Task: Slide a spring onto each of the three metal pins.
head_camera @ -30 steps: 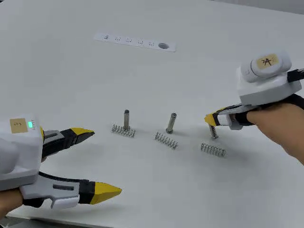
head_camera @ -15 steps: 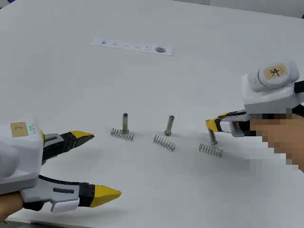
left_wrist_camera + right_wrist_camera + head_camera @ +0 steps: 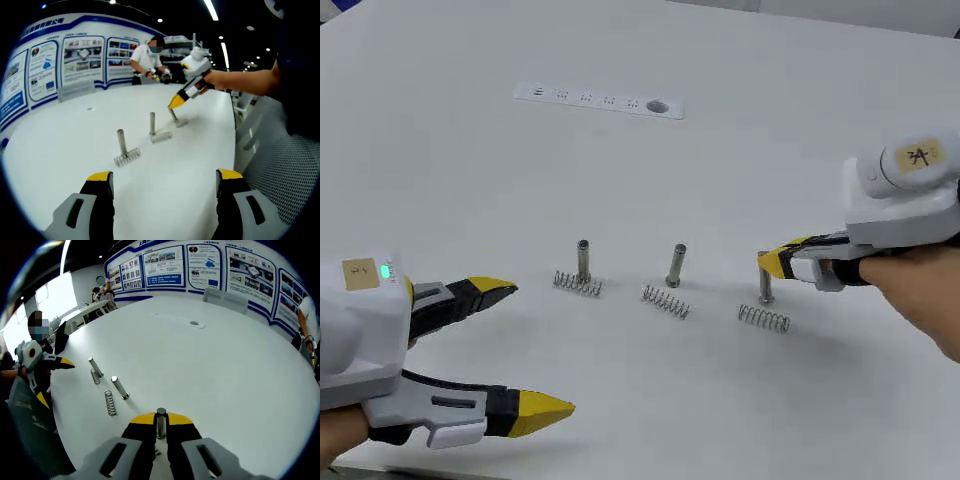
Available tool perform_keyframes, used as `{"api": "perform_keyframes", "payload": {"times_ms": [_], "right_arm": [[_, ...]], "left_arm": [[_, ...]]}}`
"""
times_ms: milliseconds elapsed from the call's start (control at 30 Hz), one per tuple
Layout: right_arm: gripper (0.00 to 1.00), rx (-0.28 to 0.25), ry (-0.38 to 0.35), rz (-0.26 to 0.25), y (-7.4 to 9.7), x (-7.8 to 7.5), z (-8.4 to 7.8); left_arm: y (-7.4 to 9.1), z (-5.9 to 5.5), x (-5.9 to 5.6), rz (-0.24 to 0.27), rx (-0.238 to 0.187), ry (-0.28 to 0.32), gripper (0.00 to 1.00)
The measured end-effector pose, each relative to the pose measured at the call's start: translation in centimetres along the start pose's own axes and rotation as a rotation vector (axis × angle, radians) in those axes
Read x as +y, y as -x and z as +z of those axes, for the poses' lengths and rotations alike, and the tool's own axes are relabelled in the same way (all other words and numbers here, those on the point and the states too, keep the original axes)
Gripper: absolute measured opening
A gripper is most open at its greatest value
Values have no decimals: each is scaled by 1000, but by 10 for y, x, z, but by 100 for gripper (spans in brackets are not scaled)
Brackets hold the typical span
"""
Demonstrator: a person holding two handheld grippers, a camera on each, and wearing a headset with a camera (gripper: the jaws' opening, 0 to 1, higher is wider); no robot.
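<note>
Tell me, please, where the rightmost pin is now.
Head view, right of centre: the rightmost pin stands with its top held in the right gripper, a spring lying just in front.

Yellow-tipped black-and-white left gripper (image 3: 540,347), silver-grey right pin (image 3: 766,290), white table (image 3: 770,150).

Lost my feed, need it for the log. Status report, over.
Left gripper open, off the work. Right gripper shut on right-hand pin. Three springs flat on table, none threaded. Nothing blocking.
</note>
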State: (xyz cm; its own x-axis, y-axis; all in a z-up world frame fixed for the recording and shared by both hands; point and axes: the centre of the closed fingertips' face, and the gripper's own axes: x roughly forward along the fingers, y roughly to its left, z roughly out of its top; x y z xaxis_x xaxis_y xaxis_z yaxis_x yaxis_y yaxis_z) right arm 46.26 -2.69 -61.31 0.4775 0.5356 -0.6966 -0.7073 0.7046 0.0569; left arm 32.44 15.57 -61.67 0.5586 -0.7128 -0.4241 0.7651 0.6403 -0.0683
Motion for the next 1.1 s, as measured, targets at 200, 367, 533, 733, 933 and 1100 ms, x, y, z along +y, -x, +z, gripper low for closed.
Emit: {"api": "perform_keyframes", "payload": {"times_ms": [200, 367, 533, 733, 933, 1100], "right_arm": [[8, -13, 15, 5, 4, 1, -1], [9, -22, 21, 13, 9, 3, -5], [9, -24, 20, 13, 14, 3, -9], [9, -5, 36, 16, 16, 4, -15], [9, 4, 45, 20, 16, 6, -20], [9, 9, 47, 21, 17, 6, -23]], "left_arm": [[0, 0, -1, -5, 6, -7, 86], [1, 1, -2, -4, 3, -8, 86], [1, 2, -3, -6, 4, -12, 86], [2, 3, -3, -5, 3, -13, 85], [3, 5, -3, 0, -3, -12, 85], [4, 5, -3, 1, -5, -13, 85]]}}
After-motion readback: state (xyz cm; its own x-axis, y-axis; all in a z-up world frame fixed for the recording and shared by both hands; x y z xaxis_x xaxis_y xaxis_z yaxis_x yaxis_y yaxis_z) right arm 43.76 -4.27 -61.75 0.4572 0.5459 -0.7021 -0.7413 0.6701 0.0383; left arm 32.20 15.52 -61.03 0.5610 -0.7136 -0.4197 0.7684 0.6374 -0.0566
